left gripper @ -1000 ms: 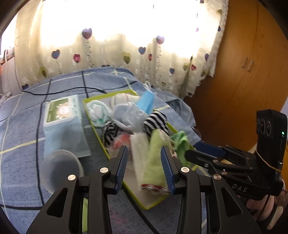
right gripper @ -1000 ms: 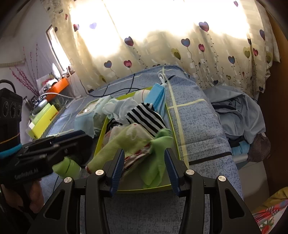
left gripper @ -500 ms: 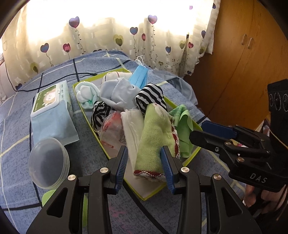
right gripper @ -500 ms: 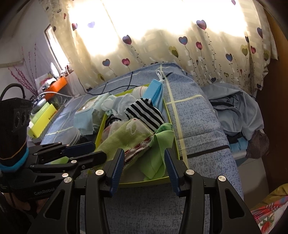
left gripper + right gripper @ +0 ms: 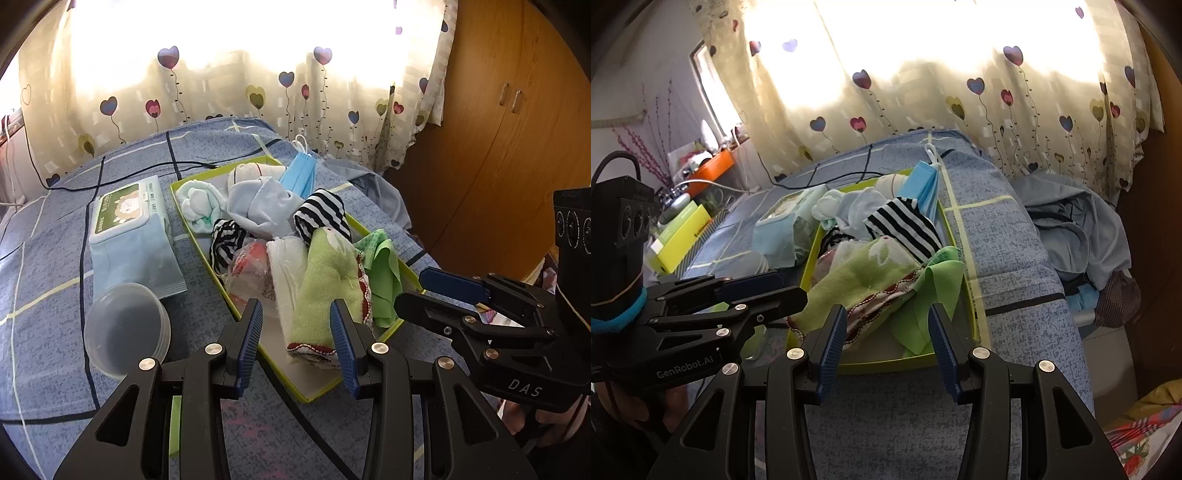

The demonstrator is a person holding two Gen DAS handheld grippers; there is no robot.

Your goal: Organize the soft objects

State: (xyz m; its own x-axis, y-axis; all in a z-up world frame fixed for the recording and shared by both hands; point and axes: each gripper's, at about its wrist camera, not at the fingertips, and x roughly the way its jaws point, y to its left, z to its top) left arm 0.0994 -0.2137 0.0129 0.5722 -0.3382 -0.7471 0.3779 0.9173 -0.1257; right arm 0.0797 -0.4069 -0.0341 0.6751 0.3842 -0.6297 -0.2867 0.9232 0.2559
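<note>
We have both grippers low over the near end of the tray [image 5: 314, 397]. The left gripper [image 5: 297, 339] has its jaws apart, and the rolled green towel [image 5: 325, 284] with its red-stitched hem lies in the gap between them; we cannot tell for certain whether the pads touch it, but nothing looks squeezed. Just left of those jaws sits a clear plastic bowl [image 5: 125, 328]. To their right the right gripper [image 5: 454, 291] reaches in beside the tray's corner.

From the right wrist, our right gripper [image 5: 886, 332] also stands with jaws apart, clear of the cloth, and a bright green cloth [image 5: 932, 295] droops in the tray just beyond the gap. The left gripper [image 5: 768, 291] pokes in from the left of it.

Further ahead of the jaws the tray holds a white cloth [image 5: 288, 273], a crinkled plastic bag [image 5: 247, 264], a striped sock [image 5: 321, 218], a pale blue garment [image 5: 262, 206] and, at the far end, a blue face mask [image 5: 301, 173]. Left of the tray lies a pack of wet wipes [image 5: 129, 229], all on the blue bedspread [image 5: 44, 295], with the heart-patterned curtain [image 5: 236, 85] beyond.
</note>
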